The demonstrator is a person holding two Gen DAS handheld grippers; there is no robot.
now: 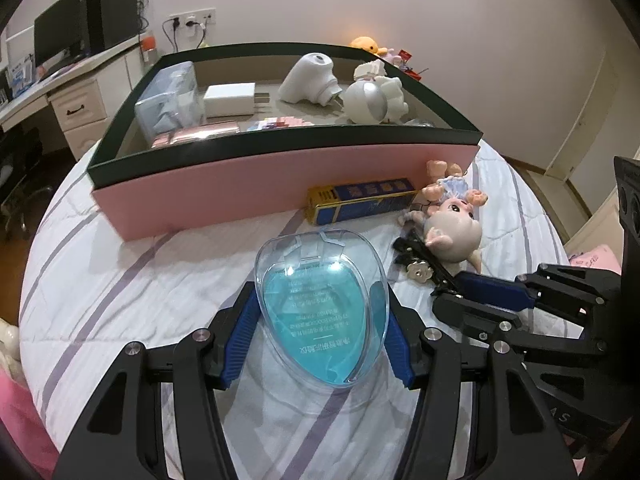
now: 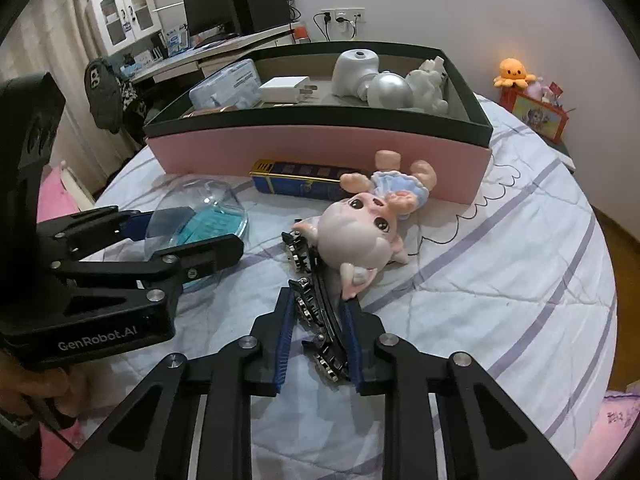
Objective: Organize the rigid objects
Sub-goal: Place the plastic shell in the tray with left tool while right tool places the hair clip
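Note:
A clear plastic case [image 1: 322,312] with a blue insert sits between the blue pads of my left gripper [image 1: 320,298], which press on both of its sides. In the right wrist view the same case [image 2: 208,216] and left gripper [image 2: 200,234] show at the left. My right gripper [image 2: 318,300] is shut on a black hair clip [image 2: 320,320] with metal studs that lies on the quilt, its far end under a pink-eared doll [image 2: 360,236]. In the left wrist view the right gripper [image 1: 450,290] reaches in from the right, beside the doll [image 1: 452,228].
A pink box with a dark rim [image 1: 280,176] stands behind, holding white gadgets, a silver ball and a clear container. A blue and gold carton [image 1: 360,200] lies against its front wall. A striped quilt [image 2: 500,280] covers the bed; a desk [image 1: 60,92] stands to the left.

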